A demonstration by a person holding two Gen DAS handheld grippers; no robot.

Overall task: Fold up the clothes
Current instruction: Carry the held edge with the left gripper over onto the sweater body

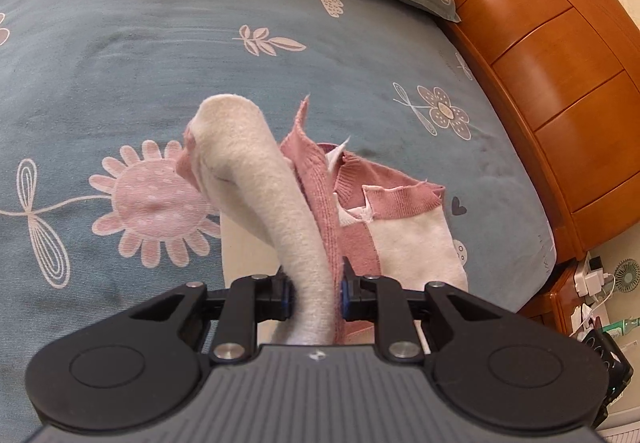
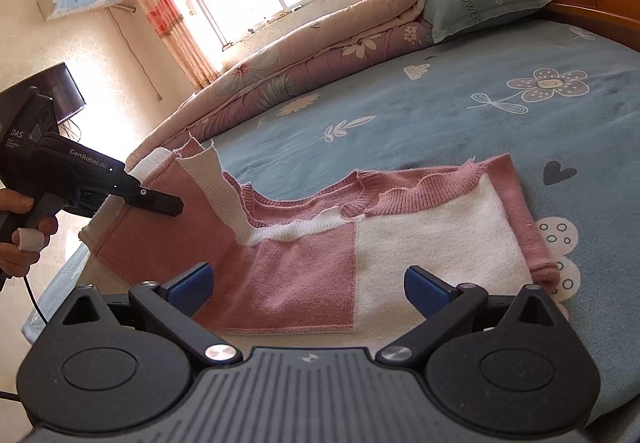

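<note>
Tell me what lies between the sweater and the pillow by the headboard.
Only bare blue flowered bedsheet. In the right wrist view, nothing sits on it between the pink and white sweater and the pillow; the left wrist view agrees.

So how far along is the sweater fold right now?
Early on. Done: the sweater lies spread on the bed. In hand: the left gripper is shut on its raised left side, while the right gripper is open and empty. Left: laying that side over and folding the rest.

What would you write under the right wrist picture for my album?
Open right gripper faces a pink-and-white sweater on the bed; left gripper lifts its edge.
</note>
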